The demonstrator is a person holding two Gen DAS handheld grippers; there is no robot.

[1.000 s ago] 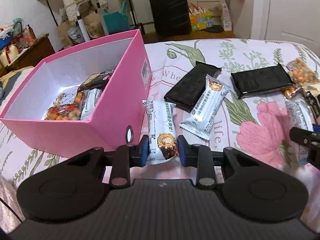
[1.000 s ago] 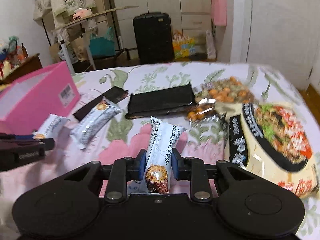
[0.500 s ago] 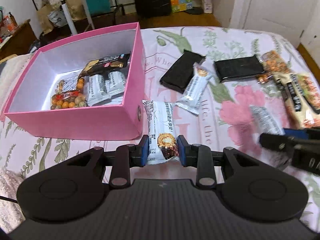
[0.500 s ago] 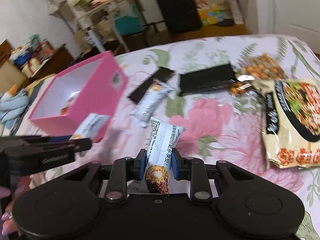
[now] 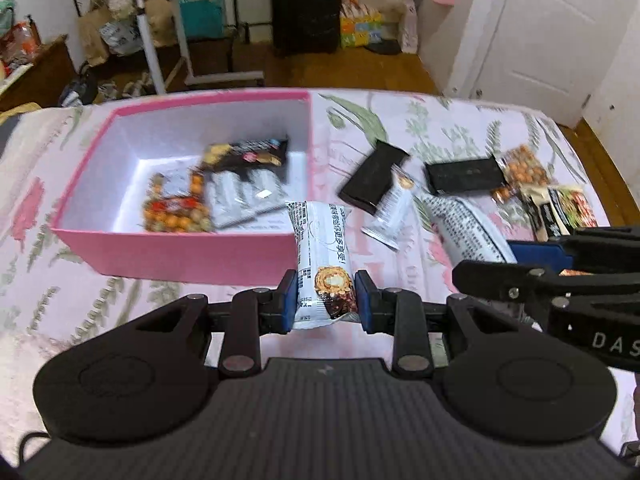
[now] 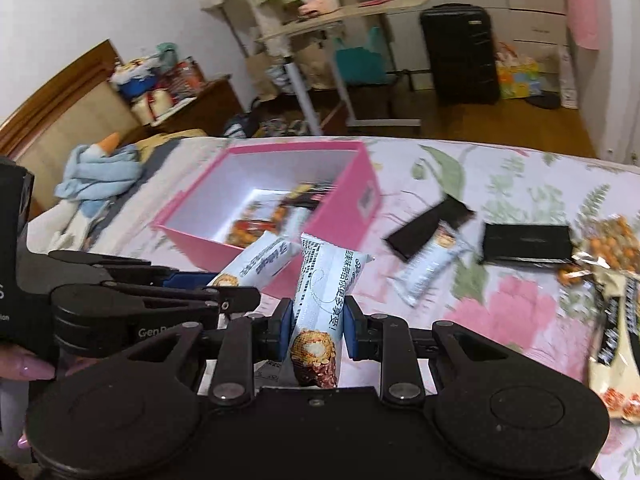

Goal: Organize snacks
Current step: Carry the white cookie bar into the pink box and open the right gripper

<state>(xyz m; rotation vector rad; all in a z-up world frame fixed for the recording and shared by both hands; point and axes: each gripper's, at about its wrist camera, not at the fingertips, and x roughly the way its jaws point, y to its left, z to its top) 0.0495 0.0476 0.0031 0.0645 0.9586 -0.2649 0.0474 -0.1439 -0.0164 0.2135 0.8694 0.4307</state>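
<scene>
My left gripper (image 5: pixel 326 300) is shut on a white snack bar (image 5: pixel 322 256), held just in front of the near wall of the pink box (image 5: pixel 180 256). My right gripper (image 6: pixel 316 320) is shut on a second white snack bar (image 6: pixel 322 304), close beside the left gripper and right of the pink box (image 6: pixel 344 208). The right gripper also shows in the left wrist view (image 5: pixel 532 268) with its bar (image 5: pixel 468 228). The left gripper's bar shows in the right wrist view (image 6: pixel 260 260). The box holds several snack packets (image 5: pixel 224 196).
On the floral bedspread lie a third white bar (image 5: pixel 394 212), two black packets (image 5: pixel 374 176) (image 5: pixel 464 176), a bag of orange nuts (image 5: pixel 522 168) and a noodle bag (image 6: pixel 616 336). A blue cloth (image 6: pixel 96 172) lies left of the box. The bed's far edge is behind.
Both grippers have risen and moved left toward the pink box, each still holding its bar. The right gripper has come close beside the left one.
</scene>
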